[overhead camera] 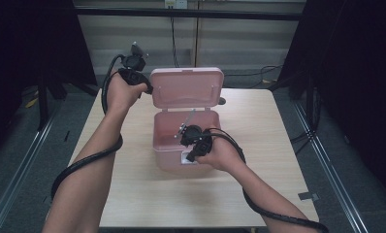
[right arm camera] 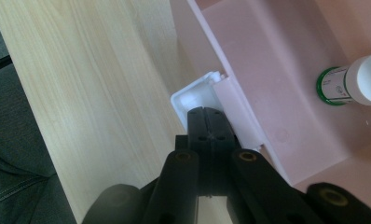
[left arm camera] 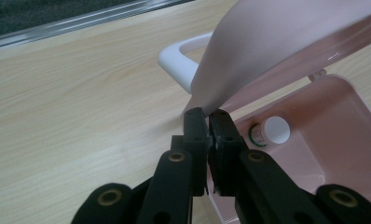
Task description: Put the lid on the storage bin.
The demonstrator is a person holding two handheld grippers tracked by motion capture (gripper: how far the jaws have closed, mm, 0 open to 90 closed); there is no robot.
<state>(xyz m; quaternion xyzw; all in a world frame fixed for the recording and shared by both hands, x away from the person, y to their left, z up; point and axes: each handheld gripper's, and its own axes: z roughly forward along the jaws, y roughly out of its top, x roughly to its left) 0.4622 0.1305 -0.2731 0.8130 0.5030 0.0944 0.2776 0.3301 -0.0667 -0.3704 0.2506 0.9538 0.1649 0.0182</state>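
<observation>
Left fingers (left arm camera: 207, 122) pressed together against the raised pink lid (left arm camera: 286, 51); right fingers (right arm camera: 205, 122) together at the box's white latch (right arm camera: 193, 98), bottle (right arm camera: 356, 79) lying beyond inside.

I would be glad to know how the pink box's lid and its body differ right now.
The lid stands raised at the back, tilted open; the body sits flat on the table. The lid's edge meets the shut left tongs; the body's white front latch meets the shut right tongs. The body holds a white-capped bottle; the lid holds nothing. Both are pink plastic.
</observation>
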